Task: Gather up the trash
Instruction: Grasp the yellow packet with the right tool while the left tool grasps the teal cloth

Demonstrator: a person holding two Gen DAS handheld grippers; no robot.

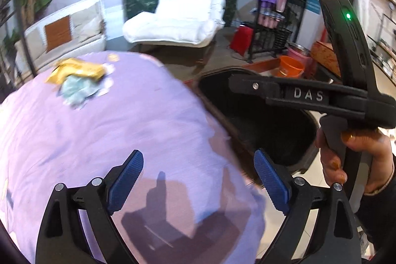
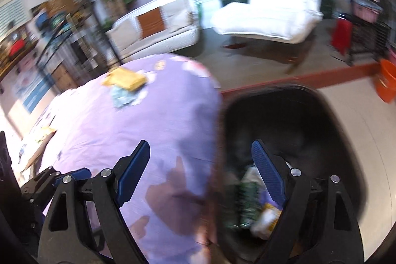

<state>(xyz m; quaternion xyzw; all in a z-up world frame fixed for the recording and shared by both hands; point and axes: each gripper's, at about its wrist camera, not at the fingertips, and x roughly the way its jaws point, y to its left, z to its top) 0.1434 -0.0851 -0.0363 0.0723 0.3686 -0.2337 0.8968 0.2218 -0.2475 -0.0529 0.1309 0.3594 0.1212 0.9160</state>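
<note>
A yellow wrapper (image 1: 76, 69) and a crumpled pale blue-green paper (image 1: 76, 89) lie together at the far side of the purple-covered table (image 1: 111, 130); the right wrist view shows the wrapper (image 2: 127, 79) and the paper (image 2: 122, 94) too. A black bin (image 1: 259, 120) stands by the table's right edge. In the right wrist view the bin (image 2: 309, 120) holds several pieces of trash (image 2: 257, 209). My left gripper (image 1: 199, 177) is open and empty over the table's near right edge. My right gripper (image 2: 201, 172) is open and empty, straddling the table edge and the bin. The right tool (image 1: 346, 95) shows in the left wrist view, held by a hand (image 1: 358, 155).
Beyond the table stand a white armchair (image 1: 178, 19), a cream sofa (image 1: 64, 38), a red bag (image 1: 241, 37), a dark rack (image 1: 274, 29) and an orange bucket (image 1: 292, 66). Shelving (image 2: 66, 36) stands left of the table. Pale floor (image 2: 358, 130) lies right of the bin.
</note>
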